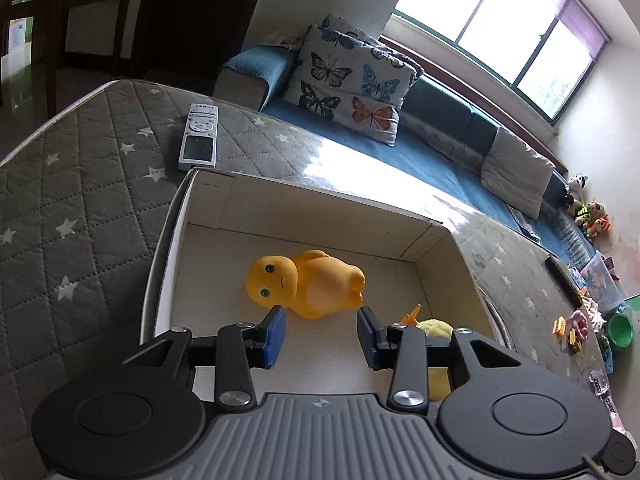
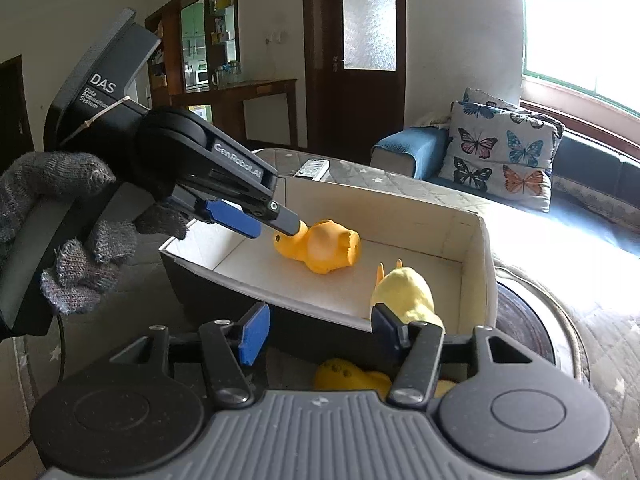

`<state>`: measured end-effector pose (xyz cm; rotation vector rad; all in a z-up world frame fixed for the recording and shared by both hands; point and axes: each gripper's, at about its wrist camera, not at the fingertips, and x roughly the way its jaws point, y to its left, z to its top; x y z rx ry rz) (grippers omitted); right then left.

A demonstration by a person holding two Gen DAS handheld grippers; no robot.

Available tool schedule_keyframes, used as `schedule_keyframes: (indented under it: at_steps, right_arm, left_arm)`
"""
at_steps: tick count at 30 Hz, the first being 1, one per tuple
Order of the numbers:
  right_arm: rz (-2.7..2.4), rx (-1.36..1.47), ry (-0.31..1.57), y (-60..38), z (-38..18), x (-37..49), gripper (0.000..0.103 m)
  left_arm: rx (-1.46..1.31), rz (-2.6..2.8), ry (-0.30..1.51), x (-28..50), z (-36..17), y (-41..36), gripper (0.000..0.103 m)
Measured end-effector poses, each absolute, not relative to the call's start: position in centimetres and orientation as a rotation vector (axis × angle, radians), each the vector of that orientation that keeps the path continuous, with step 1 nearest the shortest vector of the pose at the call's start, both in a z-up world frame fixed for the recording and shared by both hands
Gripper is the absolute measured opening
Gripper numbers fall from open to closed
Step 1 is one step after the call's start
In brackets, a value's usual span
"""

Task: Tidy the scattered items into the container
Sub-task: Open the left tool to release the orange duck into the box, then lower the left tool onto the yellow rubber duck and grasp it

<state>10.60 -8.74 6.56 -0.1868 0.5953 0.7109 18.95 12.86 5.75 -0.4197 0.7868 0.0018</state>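
Note:
An open cardboard box sits on the quilted table. An orange rubber toy lies on its side inside it. A pale yellow plush lies in the box's near right corner. My left gripper is open and empty, hovering over the box just short of the orange toy. My right gripper is open and empty outside the box's near wall. Another orange toy lies on the table below the right gripper, partly hidden.
A silver remote lies beyond the box. A blue sofa with a butterfly cushion runs behind the table. Small toys and a green cup lie at the table's far right.

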Motion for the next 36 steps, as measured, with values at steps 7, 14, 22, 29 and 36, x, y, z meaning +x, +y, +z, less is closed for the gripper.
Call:
schedule_keyframes:
  at_steps: [7, 14, 22, 29, 36]
  right_arm:
    - [0.69, -0.195, 0.583, -9.8, 6.2, 8.7, 0.064]
    - [0.661, -0.211, 0.596, -11.1, 5.1, 6.6, 0.064]
    - [0.628, -0.184, 0.627, -12.6, 4.0, 5.7, 0.064]
    - [0.616, -0.171, 0.658, -13.2, 2.8, 5.8, 0.064]
    - [0.621, -0.162, 0.686, -12.6, 1.8, 7.0, 0.064]
  left_arm:
    - [-0.402, -0.024, 0.743, 16.3, 7.0, 12.0, 0.042]
    - [-0.373, -0.077, 0.728, 13.8, 7.2, 9.7, 0.042]
    - [-0.37, -0.127, 0.77, 12.6, 5.6, 7.2, 0.042]
    - [-0.361, -0.135, 0.813, 12.6, 4.2, 5.8, 0.042]
    - [-0.367, -0.125, 0.837, 13.1, 3.5, 5.6, 0.042]
